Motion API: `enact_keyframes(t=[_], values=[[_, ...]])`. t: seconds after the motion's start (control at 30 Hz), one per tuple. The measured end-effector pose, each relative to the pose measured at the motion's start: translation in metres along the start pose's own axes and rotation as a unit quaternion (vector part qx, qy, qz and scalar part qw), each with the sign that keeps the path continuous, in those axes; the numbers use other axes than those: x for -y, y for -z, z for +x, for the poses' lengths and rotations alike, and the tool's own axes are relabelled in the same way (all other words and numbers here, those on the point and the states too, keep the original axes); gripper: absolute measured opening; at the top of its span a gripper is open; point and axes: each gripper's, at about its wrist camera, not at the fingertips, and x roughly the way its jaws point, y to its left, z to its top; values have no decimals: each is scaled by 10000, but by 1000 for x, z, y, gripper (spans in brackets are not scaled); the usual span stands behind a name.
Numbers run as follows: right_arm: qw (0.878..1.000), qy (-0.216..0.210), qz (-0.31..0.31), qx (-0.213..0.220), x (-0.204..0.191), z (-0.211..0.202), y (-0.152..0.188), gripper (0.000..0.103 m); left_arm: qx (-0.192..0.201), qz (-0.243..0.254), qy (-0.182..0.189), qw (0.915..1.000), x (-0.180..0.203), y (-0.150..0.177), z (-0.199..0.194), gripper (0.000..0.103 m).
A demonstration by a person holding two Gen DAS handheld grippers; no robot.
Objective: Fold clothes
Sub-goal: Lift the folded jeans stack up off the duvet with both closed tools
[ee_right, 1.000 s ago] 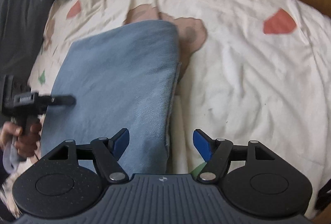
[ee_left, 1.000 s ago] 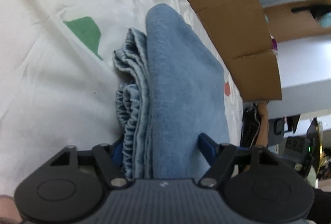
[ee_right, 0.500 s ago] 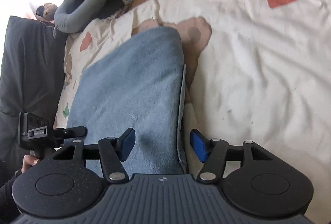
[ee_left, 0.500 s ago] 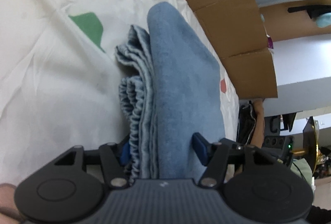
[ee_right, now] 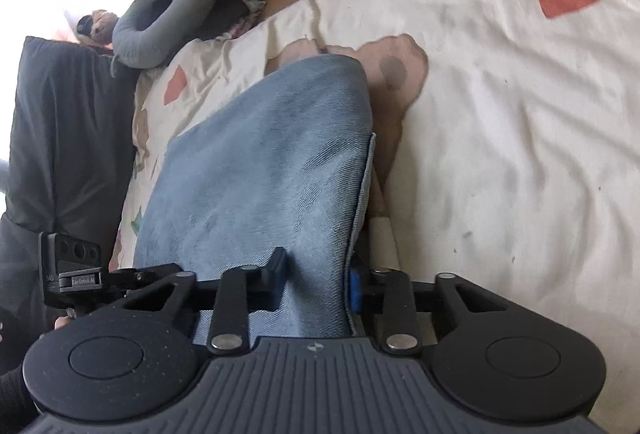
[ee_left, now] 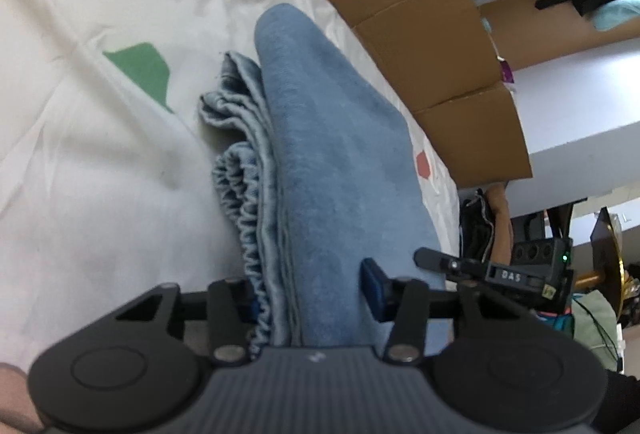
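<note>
A folded blue denim garment (ee_left: 340, 161) lies on the white bedsheet (ee_left: 80, 153), its gathered elastic waistband (ee_left: 240, 201) showing along the left side of the stack. My left gripper (ee_left: 312, 298) straddles the stack's near end. Its jaws are closing, and the blue pad (ee_left: 374, 286) presses the top layer while the other is hidden by the waistband. In the right wrist view the same garment (ee_right: 272, 153) runs between the pads of my right gripper (ee_right: 316, 286), whose jaws are closing and pinch its right-hand edge.
Brown cardboard (ee_left: 420, 13) walls the bed's far side. A grey neck pillow (ee_right: 168, 17) and a dark cushion (ee_right: 68, 133) sit beyond the garment at the left. The bedsheet (ee_right: 500, 153) carries red and green patches. Shelves and clutter stand off the bed at the right.
Both grippers' jaws have narrowed onto the garment. The right gripper has sunk and tilted, and the garment's edge, earlier beside its left finger, now sits between its pads.
</note>
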Motion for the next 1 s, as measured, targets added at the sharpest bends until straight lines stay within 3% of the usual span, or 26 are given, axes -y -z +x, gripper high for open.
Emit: enact_keyframes(t=[0.23,0.4,0.53,0.63,0.7,0.8,1.0], values=[[9999,-56,49,-136,0,-13,3,23,-196,-7,-55,9998,0,-7,-2,50],[9992,-190,202,-288,6,4,2,43,-308,-295,19,9991,-11,-6,3,57],[9986,-246,104,-461,3,22,-1,47,-337,-300,26,9990,-10,-6,5,55],[9984,-265,116,-495,4,30,-4,44,-262,-168,-24,9995,-3,-4,6,50],[9985,-271,90,-471,3,27,-4,32,-227,-159,-47,9996,-1,-3,4,48],[9989,-248,12,-395,-4,20,-3,23,-222,-119,-135,9996,7,-3,3,46],[9994,22,-33,-332,-26,8,-9,19,-198,-77,-318,9993,34,-9,-11,43]])
